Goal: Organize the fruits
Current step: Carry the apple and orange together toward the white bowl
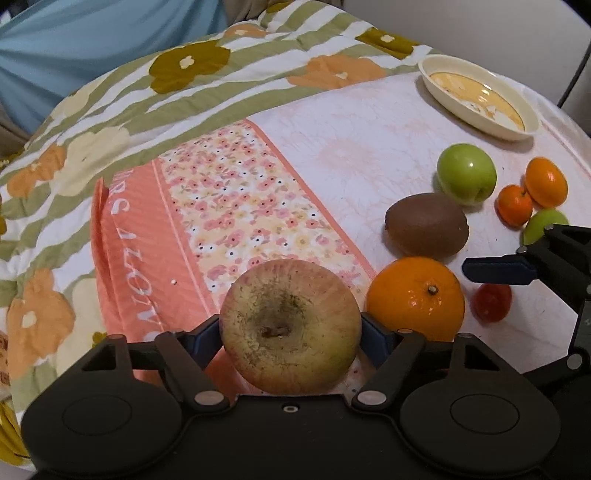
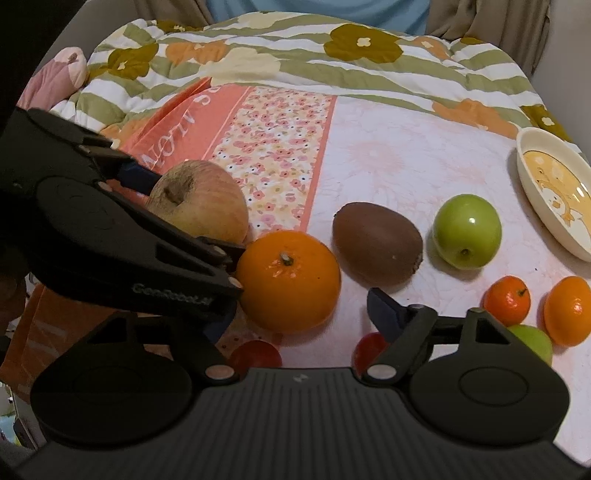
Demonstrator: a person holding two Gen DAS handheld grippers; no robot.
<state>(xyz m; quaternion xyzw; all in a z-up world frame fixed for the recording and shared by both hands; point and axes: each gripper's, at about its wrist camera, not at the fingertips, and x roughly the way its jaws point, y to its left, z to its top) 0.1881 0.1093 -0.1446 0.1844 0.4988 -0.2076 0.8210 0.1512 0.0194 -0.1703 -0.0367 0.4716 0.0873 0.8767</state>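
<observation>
Two red fruits (image 2: 255, 356) half hidden behind the right tool (image 2: 301, 325).

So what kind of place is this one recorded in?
Probably a bedroom, with the fruit laid out on a bed: a floral quilt is bunched behind a pink patterned sheet, curtains hang at the back, and a cream dish sits on the bedding.

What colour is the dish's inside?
Yellow-orange with a pale cartoon print, inside a cream rim; the dish shows best in the right wrist view.
</observation>
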